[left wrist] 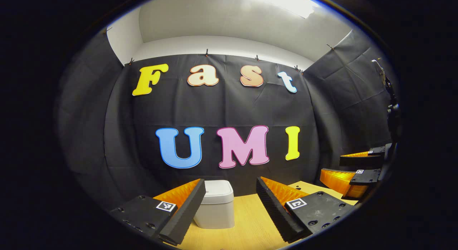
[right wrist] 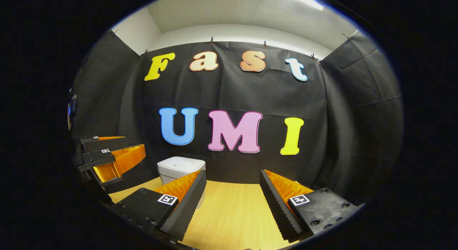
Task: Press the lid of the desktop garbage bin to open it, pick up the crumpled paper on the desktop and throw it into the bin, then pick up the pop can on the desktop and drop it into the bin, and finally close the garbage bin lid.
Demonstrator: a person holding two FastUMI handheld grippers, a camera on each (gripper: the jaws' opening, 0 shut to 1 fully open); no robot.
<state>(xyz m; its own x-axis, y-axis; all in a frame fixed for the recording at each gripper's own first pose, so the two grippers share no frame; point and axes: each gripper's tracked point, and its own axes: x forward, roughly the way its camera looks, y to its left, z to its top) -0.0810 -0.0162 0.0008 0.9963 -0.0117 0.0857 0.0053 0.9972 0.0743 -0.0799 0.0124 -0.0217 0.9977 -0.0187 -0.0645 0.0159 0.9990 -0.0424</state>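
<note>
Left gripper (left wrist: 230,210): at the bottom of the left gripper view, fingers spread wide with nothing between them; it is held above the table.
Right gripper (right wrist: 232,203): at the bottom of the right gripper view, fingers likewise apart and empty; also seen at the right edge of the left gripper view, where its outline is cut by the picture's rim.
Garbage bin (left wrist: 215,203): white, lid down, standing on the table at lower centre of the left gripper view, close to the back wall. Its left side is hidden behind the left finger. In the right gripper view it sits at lower left (right wrist: 180,168), its lower part covered by that gripper's left finger.
Other gripper in right view: the left gripper appears at the left edge, partly cropped; its jaws look apart.
Hard to make out: a dark stand or fitting at the far right edge of the left gripper view, too dim to name.
Table (right wrist: 232,203): pale wood grain, its near part cut off.
Room: black cloth wall (right wrist: 340,117) on three sides, white wall and ceiling above, a bright ceiling light (left wrist: 282,1) at top.
</note>
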